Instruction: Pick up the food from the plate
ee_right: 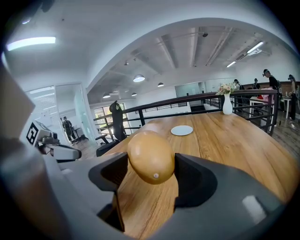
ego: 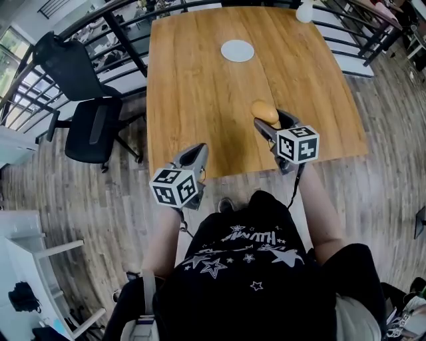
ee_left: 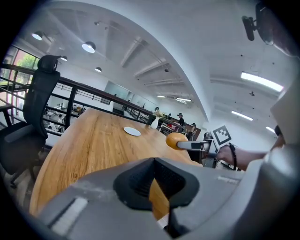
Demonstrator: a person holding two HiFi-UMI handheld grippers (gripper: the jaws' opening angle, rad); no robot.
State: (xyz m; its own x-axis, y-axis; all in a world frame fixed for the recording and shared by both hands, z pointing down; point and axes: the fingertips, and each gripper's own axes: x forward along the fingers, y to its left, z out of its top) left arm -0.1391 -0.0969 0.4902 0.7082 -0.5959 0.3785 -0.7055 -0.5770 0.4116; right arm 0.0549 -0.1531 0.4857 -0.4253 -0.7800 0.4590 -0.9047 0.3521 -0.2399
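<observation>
An orange-brown, egg-shaped piece of food (ego: 264, 110) is held between the jaws of my right gripper (ego: 271, 121), above the near right part of the wooden table (ego: 200, 93). In the right gripper view the food (ee_right: 151, 156) fills the gap between the two dark pads. The empty white plate (ego: 237, 50) lies far up the table, seen small in the right gripper view as the plate (ee_right: 182, 130). My left gripper (ego: 198, 153) hangs at the table's near edge, jaws together, holding nothing. The left gripper view shows the food (ee_left: 176, 139) off to the right.
A black office chair (ego: 86, 120) stands left of the table. A white vase (ego: 305, 10) sits at the far right corner. Black railings (ego: 120, 30) run behind and beside the table. Wooden floor lies all round.
</observation>
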